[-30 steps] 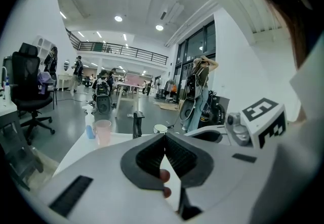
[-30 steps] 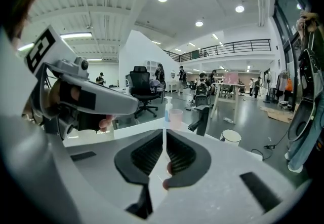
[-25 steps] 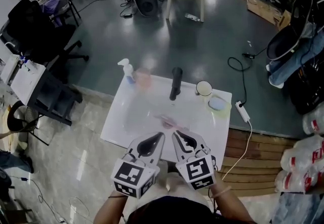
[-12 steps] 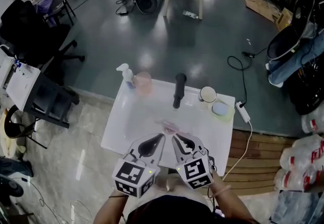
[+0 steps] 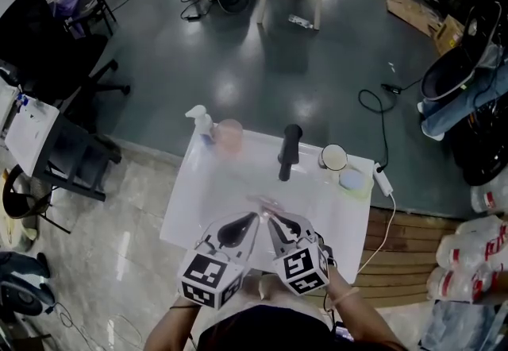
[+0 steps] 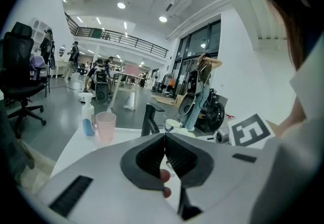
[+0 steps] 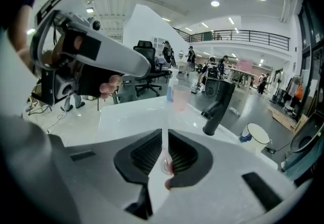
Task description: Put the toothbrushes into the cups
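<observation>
A white basin top (image 5: pixel 206 198) carries a pink cup (image 5: pixel 228 135) at its far left and a white cup (image 5: pixel 333 157) at its far right. Between them stands a black tap (image 5: pixel 289 152). A faint pink toothbrush (image 5: pixel 266 201) lies on the basin just beyond both grippers' tips. My left gripper (image 5: pixel 252 217) is shut and empty; its view shows the pink cup (image 6: pixel 105 125) and the white cup (image 6: pixel 172 124) ahead. My right gripper (image 5: pixel 269 220) sits close beside it, jaws a narrow slit apart, with the white basin showing through and nothing gripped (image 7: pixel 162 139).
A spray bottle (image 5: pixel 198 121) stands left of the pink cup. A pale round lid (image 5: pixel 350 179) lies right of the white cup. A power strip with cable (image 5: pixel 382 179) hangs off the right edge. Office chairs (image 5: pixel 48 40) stand at the left, on the grey floor.
Both grippers have sunk and slid forward, so their tips now sit closer to the pink toothbrush. The head view has shifted a little too.
</observation>
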Tool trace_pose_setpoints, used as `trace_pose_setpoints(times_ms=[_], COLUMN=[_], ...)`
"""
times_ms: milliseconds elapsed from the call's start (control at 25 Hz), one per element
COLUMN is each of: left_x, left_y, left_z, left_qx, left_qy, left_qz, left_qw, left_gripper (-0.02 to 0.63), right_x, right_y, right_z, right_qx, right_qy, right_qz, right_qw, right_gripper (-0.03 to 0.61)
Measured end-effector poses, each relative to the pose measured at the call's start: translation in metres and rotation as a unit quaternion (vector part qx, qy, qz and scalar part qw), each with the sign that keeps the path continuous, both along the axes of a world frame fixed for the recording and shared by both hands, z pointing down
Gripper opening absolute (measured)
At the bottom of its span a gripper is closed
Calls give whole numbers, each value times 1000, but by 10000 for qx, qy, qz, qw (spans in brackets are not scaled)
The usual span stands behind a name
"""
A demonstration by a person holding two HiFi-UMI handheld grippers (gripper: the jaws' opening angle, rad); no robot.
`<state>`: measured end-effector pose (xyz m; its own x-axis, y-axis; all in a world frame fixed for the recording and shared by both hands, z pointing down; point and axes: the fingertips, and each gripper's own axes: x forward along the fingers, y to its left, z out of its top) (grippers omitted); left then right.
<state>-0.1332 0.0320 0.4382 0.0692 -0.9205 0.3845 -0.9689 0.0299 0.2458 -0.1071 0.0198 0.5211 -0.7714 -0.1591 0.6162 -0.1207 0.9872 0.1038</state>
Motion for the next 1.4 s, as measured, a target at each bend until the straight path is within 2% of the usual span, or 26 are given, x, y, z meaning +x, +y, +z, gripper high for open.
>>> trace_pose_setpoints(times_ms=[720,1120,1400], left_x=[-31,-58,-75], left_y=[-17,-20,-24], left_z=[47,66,78], left_qx=[-219,-256,-208], left_qy=[33,158,266], left_qz=[245,108,6], left_qw=[9995,9995,9994], left_gripper=[5,5,5], right_x=[-25,-36,-42], right_y=[-21,-25,-27], right_z=[76,118,146], right_qx=[40,78,-54], right_qy=[1030,1527,1822], right_qz=[-121,-292,-247], right_qw=[9946,9878,9829], right_gripper=[14,14,14])
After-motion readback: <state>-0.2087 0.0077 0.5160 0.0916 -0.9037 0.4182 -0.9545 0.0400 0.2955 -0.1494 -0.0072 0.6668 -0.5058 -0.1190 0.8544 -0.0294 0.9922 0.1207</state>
